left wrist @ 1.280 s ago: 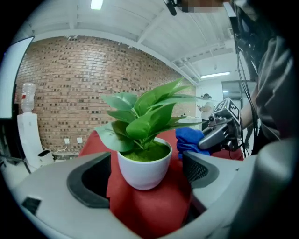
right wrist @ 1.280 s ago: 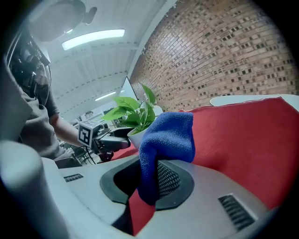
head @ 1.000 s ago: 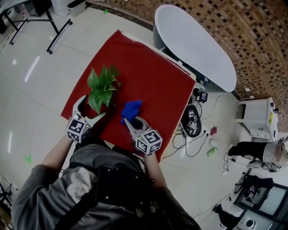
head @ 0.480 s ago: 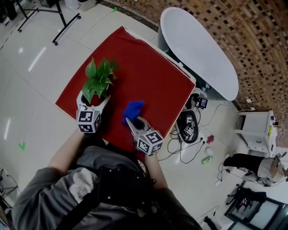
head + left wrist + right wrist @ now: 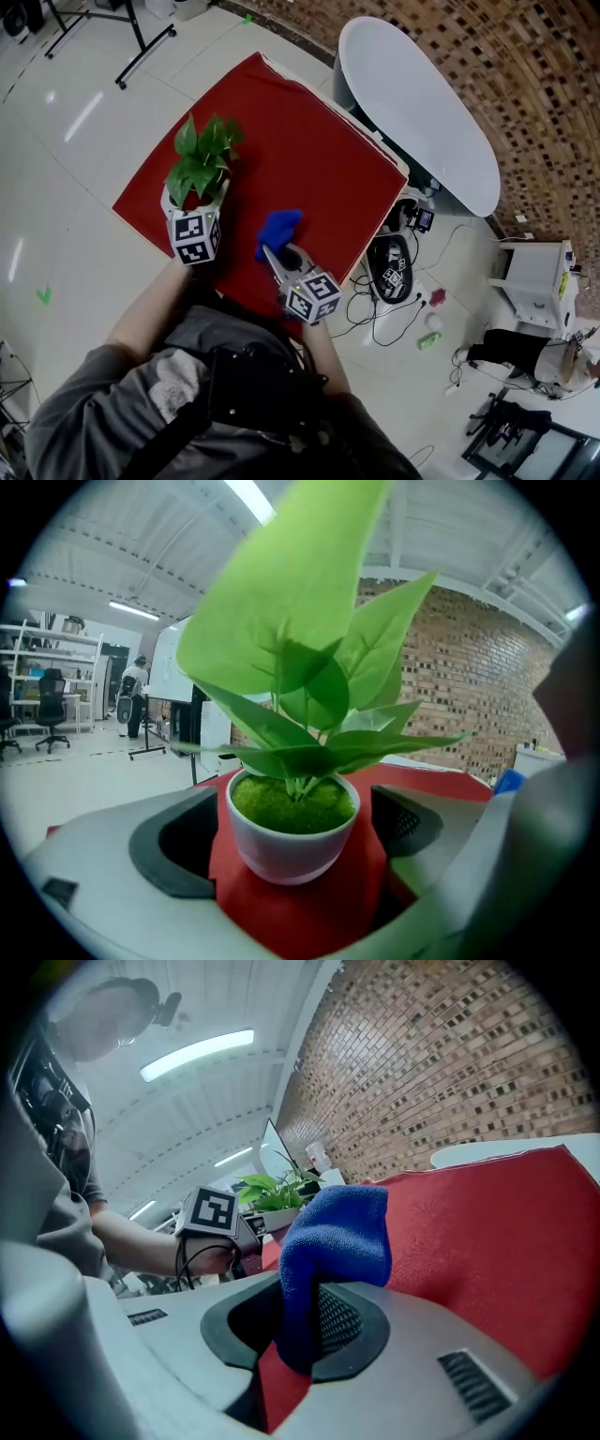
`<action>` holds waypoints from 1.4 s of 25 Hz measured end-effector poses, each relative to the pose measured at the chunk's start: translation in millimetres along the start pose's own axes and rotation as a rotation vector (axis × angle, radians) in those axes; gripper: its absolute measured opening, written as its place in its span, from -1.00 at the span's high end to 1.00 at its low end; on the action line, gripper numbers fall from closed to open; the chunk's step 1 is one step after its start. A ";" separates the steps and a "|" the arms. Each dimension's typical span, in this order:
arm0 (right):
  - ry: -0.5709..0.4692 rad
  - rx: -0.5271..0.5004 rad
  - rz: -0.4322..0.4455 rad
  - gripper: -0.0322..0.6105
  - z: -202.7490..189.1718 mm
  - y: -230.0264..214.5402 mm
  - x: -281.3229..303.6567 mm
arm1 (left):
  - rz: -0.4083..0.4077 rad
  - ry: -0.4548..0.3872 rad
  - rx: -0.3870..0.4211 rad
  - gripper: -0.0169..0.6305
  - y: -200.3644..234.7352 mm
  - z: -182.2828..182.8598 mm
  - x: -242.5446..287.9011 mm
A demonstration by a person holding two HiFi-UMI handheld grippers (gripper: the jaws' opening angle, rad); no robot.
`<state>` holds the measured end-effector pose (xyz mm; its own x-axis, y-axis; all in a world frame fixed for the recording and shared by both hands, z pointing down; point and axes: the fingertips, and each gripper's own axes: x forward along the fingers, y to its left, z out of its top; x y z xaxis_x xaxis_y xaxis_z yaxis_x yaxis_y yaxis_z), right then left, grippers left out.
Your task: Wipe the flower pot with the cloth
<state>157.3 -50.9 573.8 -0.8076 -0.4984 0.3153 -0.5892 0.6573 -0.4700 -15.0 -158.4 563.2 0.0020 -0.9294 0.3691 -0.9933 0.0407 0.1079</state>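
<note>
A small white flower pot [image 5: 286, 841] with green moss and big leaves [image 5: 199, 161] stands upright near the left edge of the red table cover [image 5: 319, 159]. My left gripper [image 5: 194, 197] is open, one jaw on each side of the pot, with a narrow gap on both sides. In the head view the leaves hide most of the pot. My right gripper [image 5: 278, 253] is shut on a blue cloth [image 5: 278, 229], which bunches up out of its jaws [image 5: 336, 1232]. That cloth hangs a little to the right of the pot, near the table's front edge.
The red table ends just behind both grippers and just left of the pot. A long white oval surface [image 5: 422, 103] stands beyond the table's far right corner. Cables and a black device [image 5: 389, 267] lie on the tiled floor to the right.
My left gripper has moved forward from the table's front edge until its jaws flank the pot. The right gripper with the cloth has barely shifted.
</note>
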 end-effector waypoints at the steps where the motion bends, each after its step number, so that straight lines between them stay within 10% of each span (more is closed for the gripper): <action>1: 0.001 -0.001 0.000 0.66 0.0 0.6 -0.3 | 0.006 0.006 0.015 -0.62 0.0 -0.2 0.9; 15: 0.025 -0.019 -0.026 0.66 2.9 7.5 18.3 | -0.057 -0.010 0.171 -0.50 14.2 3.7 5.6; 35: 0.272 -0.056 -0.141 0.66 26.2 -19.7 175.7 | -0.690 0.035 0.421 -0.48 42.2 9.0 34.3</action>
<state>27.8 -166.2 616.9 -0.6912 -0.4220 0.5867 -0.6901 0.6264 -0.3625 -58.0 -191.9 572.0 0.6270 -0.6826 0.3755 -0.7272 -0.6856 -0.0322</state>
